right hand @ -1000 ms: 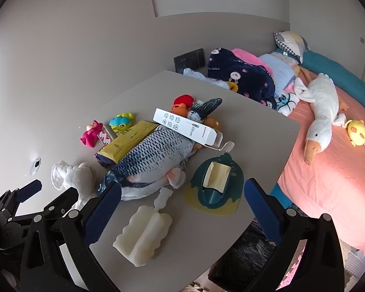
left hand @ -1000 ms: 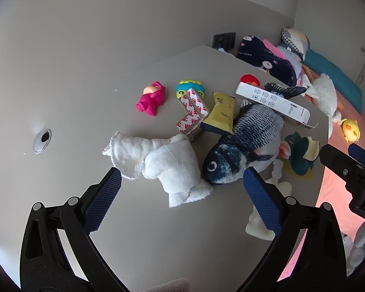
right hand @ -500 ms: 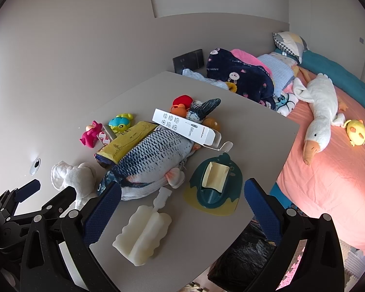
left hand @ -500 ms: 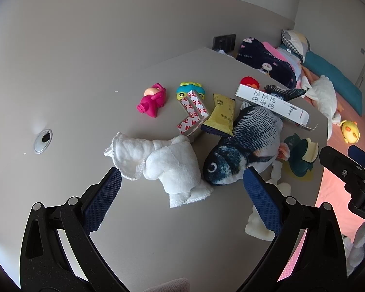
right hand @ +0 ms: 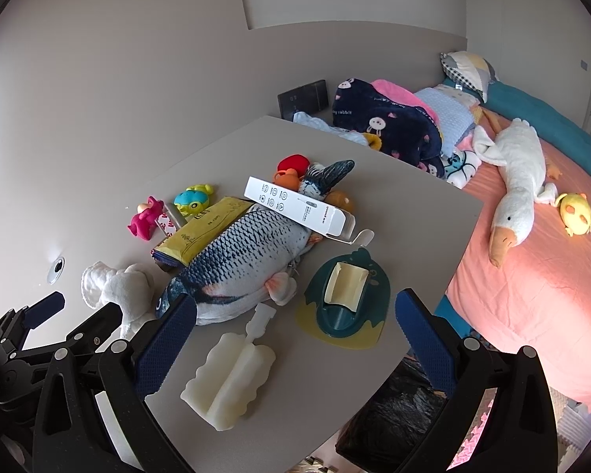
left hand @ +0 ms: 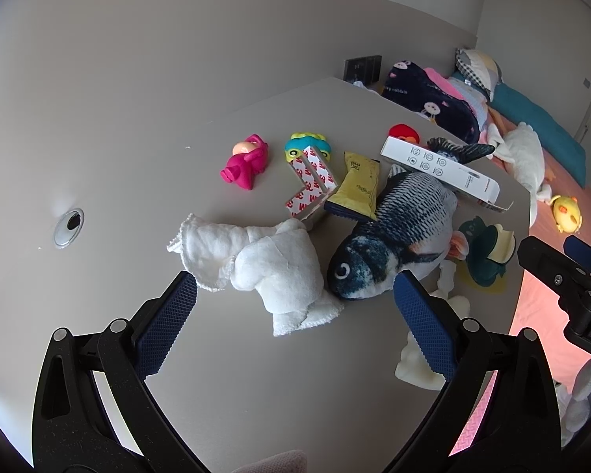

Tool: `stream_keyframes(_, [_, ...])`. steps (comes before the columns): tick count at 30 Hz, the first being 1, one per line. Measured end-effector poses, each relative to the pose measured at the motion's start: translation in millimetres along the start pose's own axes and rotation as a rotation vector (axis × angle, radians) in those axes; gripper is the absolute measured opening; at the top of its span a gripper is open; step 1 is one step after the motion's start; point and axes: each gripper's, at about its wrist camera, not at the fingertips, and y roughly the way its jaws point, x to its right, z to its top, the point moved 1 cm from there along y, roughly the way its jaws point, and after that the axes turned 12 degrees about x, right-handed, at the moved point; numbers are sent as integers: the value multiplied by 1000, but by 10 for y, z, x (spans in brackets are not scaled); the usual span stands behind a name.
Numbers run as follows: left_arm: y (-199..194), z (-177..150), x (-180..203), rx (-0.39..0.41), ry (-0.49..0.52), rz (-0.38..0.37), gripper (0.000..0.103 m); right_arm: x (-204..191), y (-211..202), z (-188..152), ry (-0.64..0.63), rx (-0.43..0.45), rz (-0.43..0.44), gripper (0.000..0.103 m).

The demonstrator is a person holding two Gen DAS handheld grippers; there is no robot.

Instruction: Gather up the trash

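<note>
Trash lies mixed with toys on the grey table. A crumpled white cloth sits just ahead of my open left gripper, whose fingers hold nothing. Behind the cloth are red-and-white tape strips, a yellow packet and an opened white box resting on a plush fish. My right gripper is open and empty above a white foam piece and a green holder. The box and the packet lie farther back.
A pink toy and a blue-yellow toy stand near the wall. A black bag sits on the floor below the table's right edge. The pink bed holds a goose plush and blankets.
Nothing has visibly moved beyond a slight drift of both views. Both grippers stay open and empty.
</note>
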Motion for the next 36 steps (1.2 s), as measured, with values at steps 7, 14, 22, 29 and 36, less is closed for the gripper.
stream_keyframes(7, [-1, -4, 1, -1, -1, 0, 97, 20, 4, 5, 0, 1, 0, 100])
stream_keyframes(14, [-3, -9, 1, -1, -1, 1, 97, 20, 6, 4, 1, 0, 0, 100])
stream_keyframes(22, [-3, -9, 1, -1, 0, -1, 97, 18, 12, 9, 1, -1, 0, 100])
stream_keyframes(29, [-3, -21, 0, -3, -3, 1, 97, 13, 25, 17, 0, -2, 0, 100])
stream_keyframes(36, [-4, -21, -1, -2, -2, 2, 97, 23, 27, 29, 1, -5, 1, 100])
